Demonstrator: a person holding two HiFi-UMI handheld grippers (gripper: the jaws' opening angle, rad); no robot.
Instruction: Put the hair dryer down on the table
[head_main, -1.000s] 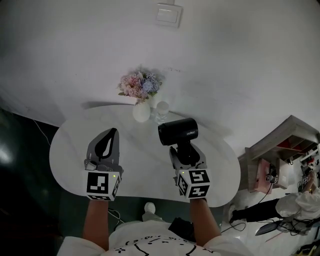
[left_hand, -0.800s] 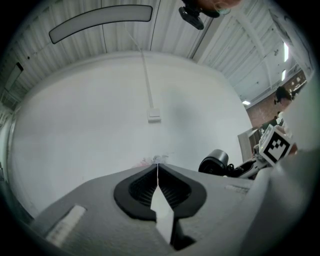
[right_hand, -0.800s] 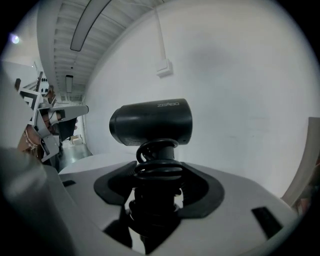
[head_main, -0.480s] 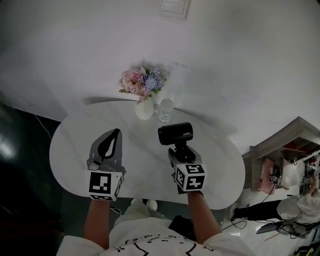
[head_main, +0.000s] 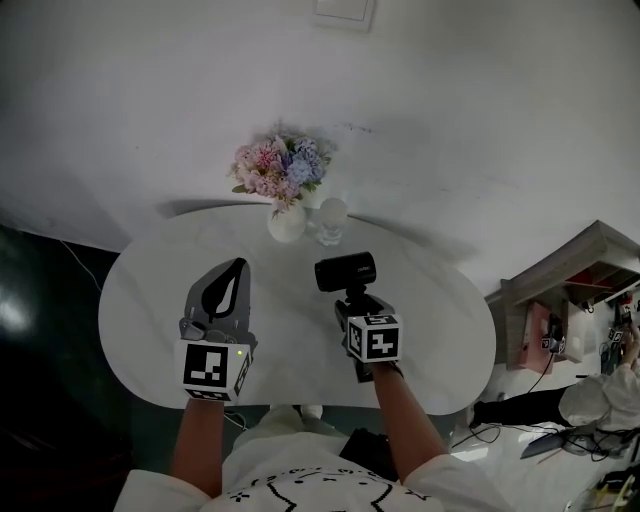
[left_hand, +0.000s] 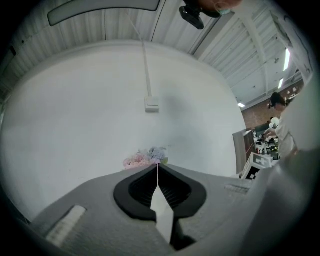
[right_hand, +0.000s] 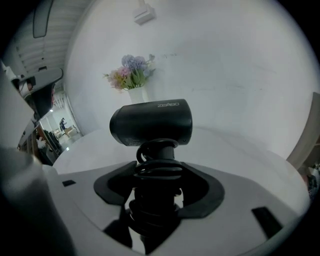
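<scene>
over the last second the right claw (head_main: 356, 302) shrinks in the head view and sinks away from the camera, and the hair dryer (head_main: 345, 272) in it goes with it, looking smaller and closer to the desk (head_main: 140, 300). its place in the view barely shifts; the move reads mainly as a descent. the dryer's pose does not change: barrel level and crosswise, at 12 o'clock from the claw.

in the right gripper view the right claw (right_hand: 156, 202) stands fairly wide but is clamped on the hair dryer (right_hand: 151, 122), its jaws closed on the lower part where the cord (right_hand: 157, 167) is wound. the white desk top spreads out behind the barrel.

the left claw (head_main: 226, 292) keeps its spot at 9 o'clock from the right one, jaws together and nothing between them.

the vase (head_main: 285, 223) of flowers (head_main: 275, 165) and the glass (head_main: 331, 220) stand at 11 and 12 o'clock from the dryer, apart from it.

the task looks to be in its lowering stage. no view shows whether the dryer touches the desk, and the grip is not yet let go.
</scene>
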